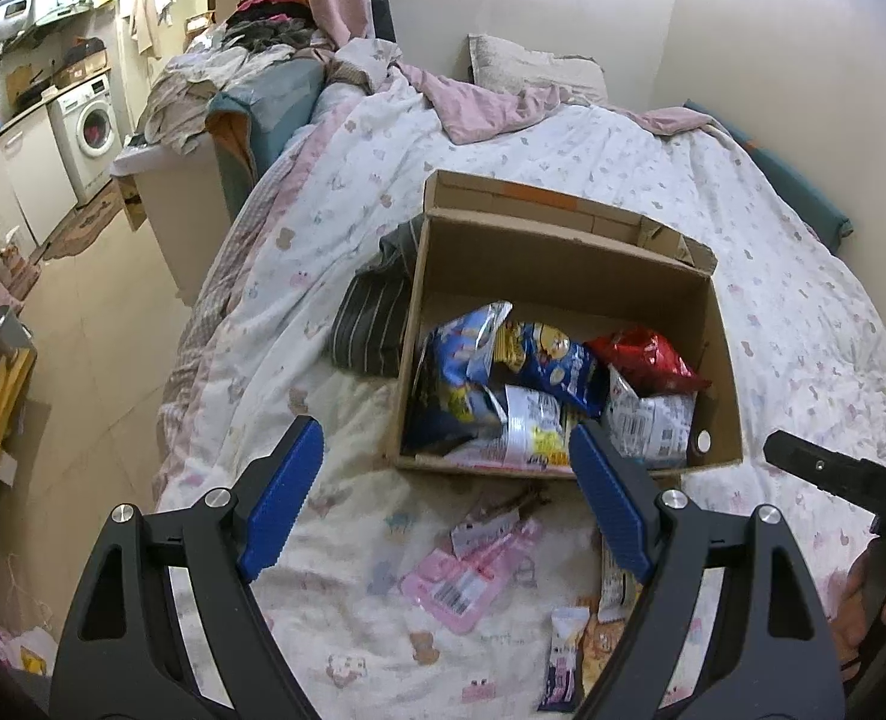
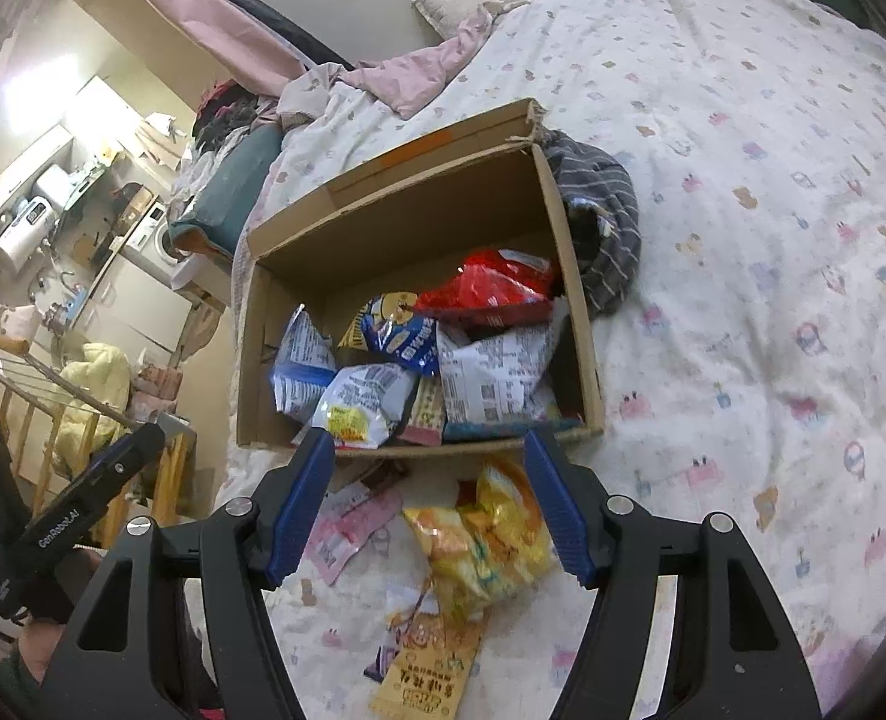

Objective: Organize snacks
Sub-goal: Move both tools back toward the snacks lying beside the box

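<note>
An open cardboard box (image 1: 562, 264) (image 2: 419, 222) stands on the bed and holds several snack bags, among them a red bag (image 1: 646, 357) (image 2: 490, 291) and a blue bag (image 1: 553, 363) (image 2: 404, 330). My left gripper (image 1: 443, 462) is open and empty, just before the box's near wall, above a pink packet (image 1: 463, 576) lying on the quilt. My right gripper (image 2: 428, 465) is open and empty above a yellow snack bag (image 2: 490, 540) that lies in front of the box. An orange flat packet (image 2: 428, 666) lies nearer still.
A striped dark cloth (image 1: 377, 318) (image 2: 607, 222) lies against the box's side. The floral quilt (image 1: 772, 300) covers the bed. The bed's left edge drops to the floor (image 1: 113, 324). A washing machine (image 1: 92, 120) stands far left.
</note>
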Tool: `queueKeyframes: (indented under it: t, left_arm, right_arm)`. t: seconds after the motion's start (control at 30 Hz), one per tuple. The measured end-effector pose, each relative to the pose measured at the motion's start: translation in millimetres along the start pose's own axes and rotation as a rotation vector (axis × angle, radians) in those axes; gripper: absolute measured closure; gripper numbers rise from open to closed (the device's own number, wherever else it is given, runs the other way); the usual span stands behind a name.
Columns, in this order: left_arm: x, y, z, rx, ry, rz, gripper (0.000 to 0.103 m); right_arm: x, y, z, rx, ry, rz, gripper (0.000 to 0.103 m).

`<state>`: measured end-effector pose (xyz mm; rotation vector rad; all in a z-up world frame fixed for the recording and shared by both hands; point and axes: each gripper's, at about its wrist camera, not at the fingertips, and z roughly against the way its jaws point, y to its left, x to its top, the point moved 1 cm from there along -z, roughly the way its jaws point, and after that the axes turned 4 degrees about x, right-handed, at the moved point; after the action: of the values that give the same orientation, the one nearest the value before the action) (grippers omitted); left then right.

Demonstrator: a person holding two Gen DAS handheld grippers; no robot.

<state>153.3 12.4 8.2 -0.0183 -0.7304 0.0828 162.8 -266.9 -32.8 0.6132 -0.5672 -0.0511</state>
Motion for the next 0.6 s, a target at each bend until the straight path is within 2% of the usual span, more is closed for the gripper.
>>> queueKeyframes:
  t: [0.17,0.3,0.4,0.47,0.6]
  left_arm:
    - [-11.1,-6.4,3.9,-0.016,0.000,-0.030,0.021]
    - [-16.6,-15.5,-0.4,-0.034,0.027,-0.080,0.021]
    - [-18.1,-12.7,-5.4,-0.030,0.054,-0.050,0.021]
    - [-20.5,-10.2,-10.3,-0.043,0.086,-0.027,0.021]
    - [-34.3,-18.0,-26.6,-0.084,0.195,-0.050,0.021]
  right_arm:
    - [-14.1,-5.7,7.2,-0.009,0.014,-0.019,0.034]
    - [-29.8,-20.4,9.5,-0.063,0.037,-0.030,0.034]
    - [-38.1,-35.1,5.1,-0.103,0.076,-0.044,0.034]
    - [-41.7,-47.1,2.6,-0.124,0.101,-0.056,0.034]
    - [-49.0,-64.1,1.2,-0.095,0.136,-0.125,0.034]
